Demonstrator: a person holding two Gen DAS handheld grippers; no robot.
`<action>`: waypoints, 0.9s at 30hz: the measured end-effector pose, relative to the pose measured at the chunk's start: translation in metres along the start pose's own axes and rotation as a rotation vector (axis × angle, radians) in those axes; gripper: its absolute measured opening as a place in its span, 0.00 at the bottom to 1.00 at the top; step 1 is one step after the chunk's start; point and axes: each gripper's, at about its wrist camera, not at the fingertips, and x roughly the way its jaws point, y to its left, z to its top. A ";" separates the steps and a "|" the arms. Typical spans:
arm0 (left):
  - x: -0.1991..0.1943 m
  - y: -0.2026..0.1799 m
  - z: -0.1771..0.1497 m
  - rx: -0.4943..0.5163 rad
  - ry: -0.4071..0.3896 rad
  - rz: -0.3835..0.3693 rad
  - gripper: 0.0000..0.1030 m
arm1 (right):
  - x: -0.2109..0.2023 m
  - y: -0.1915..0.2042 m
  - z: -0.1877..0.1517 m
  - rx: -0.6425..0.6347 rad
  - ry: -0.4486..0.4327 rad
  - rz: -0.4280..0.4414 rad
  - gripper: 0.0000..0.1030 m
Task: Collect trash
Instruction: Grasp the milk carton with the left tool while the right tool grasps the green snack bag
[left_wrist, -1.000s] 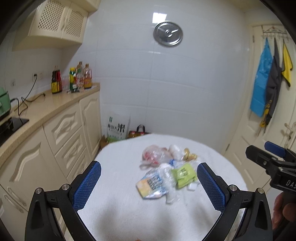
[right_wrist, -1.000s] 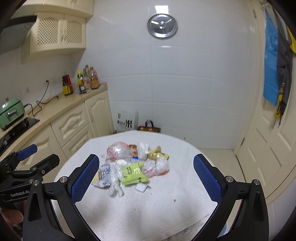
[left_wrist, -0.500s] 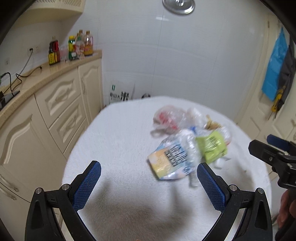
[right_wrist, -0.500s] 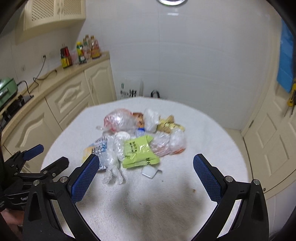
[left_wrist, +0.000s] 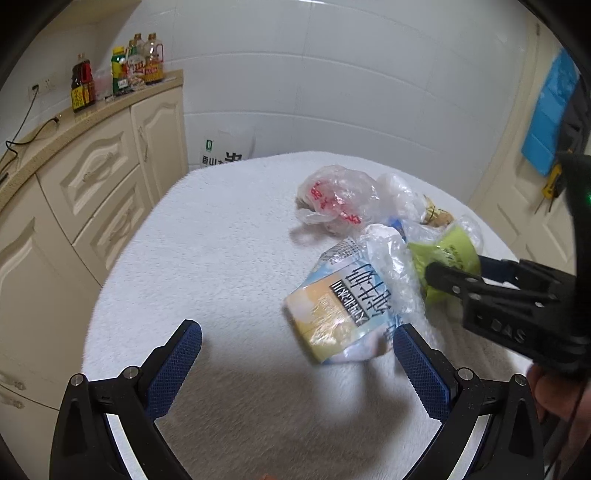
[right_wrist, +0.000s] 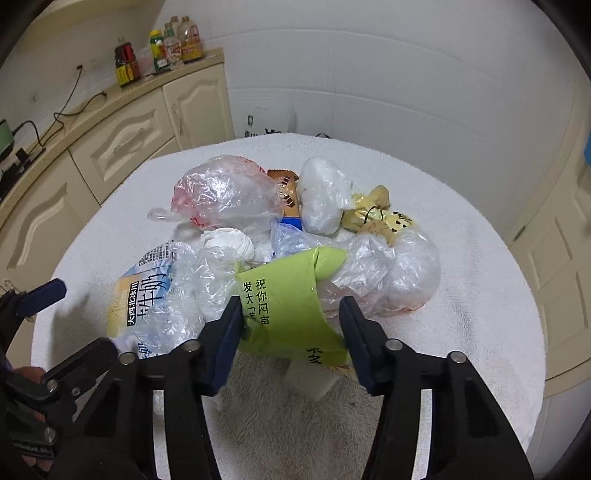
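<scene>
Far beyond the fingers, up to their left, bottles (left_wrist: 118, 75) stand on a cream cabinet (left_wrist: 92, 173). A white sack (left_wrist: 227, 149) leans against the tiled wall (left_wrist: 332, 74).

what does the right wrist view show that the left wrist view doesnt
Only the right wrist view shows the brown snack packet, the small white block under the green wrapper, and the right gripper closing with that wrapper between its jaws.

Only the left wrist view shows the left gripper open above the towel-covered table and the blue cloth on the door.

Both show the milk pouch, the red-printed bag and the counter bottles.
</scene>
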 end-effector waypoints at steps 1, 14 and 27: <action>0.002 -0.002 -0.001 -0.001 0.004 0.003 0.99 | -0.001 -0.002 -0.001 0.005 -0.003 0.011 0.40; 0.067 -0.025 0.028 0.000 0.064 -0.019 0.91 | -0.031 -0.036 -0.011 0.100 -0.036 0.036 0.38; 0.089 -0.013 0.035 0.071 0.069 0.044 0.81 | -0.040 -0.035 -0.016 0.111 -0.048 0.069 0.38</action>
